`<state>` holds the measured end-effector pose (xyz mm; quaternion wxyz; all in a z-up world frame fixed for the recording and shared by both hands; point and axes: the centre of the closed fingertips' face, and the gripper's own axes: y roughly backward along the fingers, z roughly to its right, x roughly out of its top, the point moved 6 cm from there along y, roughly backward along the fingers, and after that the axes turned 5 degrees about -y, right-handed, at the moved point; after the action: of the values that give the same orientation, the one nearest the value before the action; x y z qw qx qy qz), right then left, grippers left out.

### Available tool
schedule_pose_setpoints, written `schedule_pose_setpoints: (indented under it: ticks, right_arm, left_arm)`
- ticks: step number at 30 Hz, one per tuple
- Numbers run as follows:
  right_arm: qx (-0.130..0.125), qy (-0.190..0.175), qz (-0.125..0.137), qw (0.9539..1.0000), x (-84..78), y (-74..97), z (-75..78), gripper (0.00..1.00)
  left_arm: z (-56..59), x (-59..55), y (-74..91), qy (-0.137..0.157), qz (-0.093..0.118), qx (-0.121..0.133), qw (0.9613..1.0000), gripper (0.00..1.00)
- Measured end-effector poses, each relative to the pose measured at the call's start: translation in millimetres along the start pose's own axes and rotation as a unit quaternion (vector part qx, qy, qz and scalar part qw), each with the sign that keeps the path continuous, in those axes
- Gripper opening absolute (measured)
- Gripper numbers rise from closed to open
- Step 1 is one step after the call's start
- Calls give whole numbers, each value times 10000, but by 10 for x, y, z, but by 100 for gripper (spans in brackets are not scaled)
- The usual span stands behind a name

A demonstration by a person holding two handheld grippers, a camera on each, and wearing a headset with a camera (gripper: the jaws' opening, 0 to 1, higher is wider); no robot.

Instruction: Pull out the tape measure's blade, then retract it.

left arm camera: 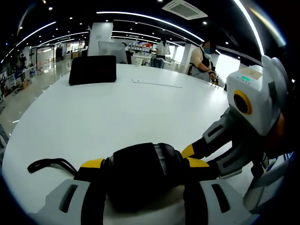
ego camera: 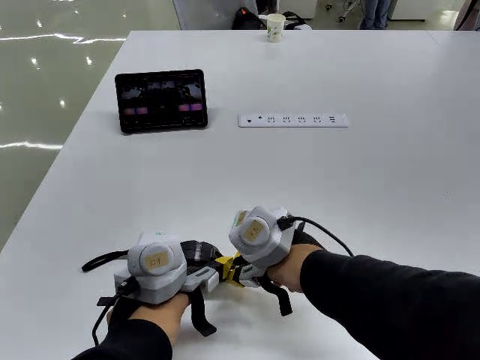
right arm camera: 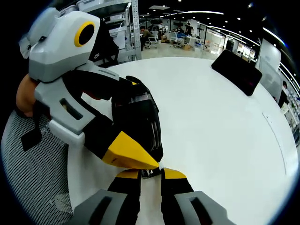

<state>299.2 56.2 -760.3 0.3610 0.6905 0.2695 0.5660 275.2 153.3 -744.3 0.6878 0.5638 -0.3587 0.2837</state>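
A black tape measure (ego camera: 200, 251) lies near the front edge of the white table (ego camera: 360, 187). My left gripper (ego camera: 208, 261) is shut on its case (left arm camera: 143, 173), one yellow-tipped jaw on each side. The case's black wrist strap (left arm camera: 47, 164) trails off to the left. My right gripper (ego camera: 234, 268) meets it from the right, and its jaws are shut (right arm camera: 152, 174) on the small metal hook at the blade's end (right arm camera: 153, 171). That hook sits right against the case (right arm camera: 138, 117), with almost no blade showing. The two grippers nearly touch.
A dark tablet (ego camera: 160, 100) stands at the back left. A white power strip (ego camera: 293, 120) lies mid-table and a paper cup (ego camera: 276, 27) stands at the far edge. The table's left edge runs close beside the left gripper.
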Motion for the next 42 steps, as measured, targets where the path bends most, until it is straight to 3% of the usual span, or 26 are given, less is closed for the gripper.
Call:
schedule_pose_setpoints:
  ticks: [12, 15, 28, 34, 36, 42]
  right_arm:
    - [-5, -193, 200, 9996, -45, 130, -36, 14]
    - [-65, -190, 246, 9995, -96, 187, -35, 14]
    - [-188, -592, 446, 9971, -380, 435, -74, 15]
    - [-245, -780, 584, 9949, -464, 547, -88, 16]
    - [-260, -826, 615, 9943, -501, 588, -87, 16]
    - [-359, -864, 588, 9939, -661, 709, -57, 17]
  left_arm:
    - [-5, 3, -6, 23, 24, -1, 10000, 63]
    - [-24, -10, -7, 97, 119, -151, 9998, 64]
    - [-38, -11, -10, 10, -118, -513, 9986, 64]
    - [-45, -21, 19, -260, -268, -843, 9957, 67]
    - [-18, -41, 42, -361, -395, -1071, 9928, 69]
    - [-35, -75, 108, -707, -494, -1326, 9874, 81]
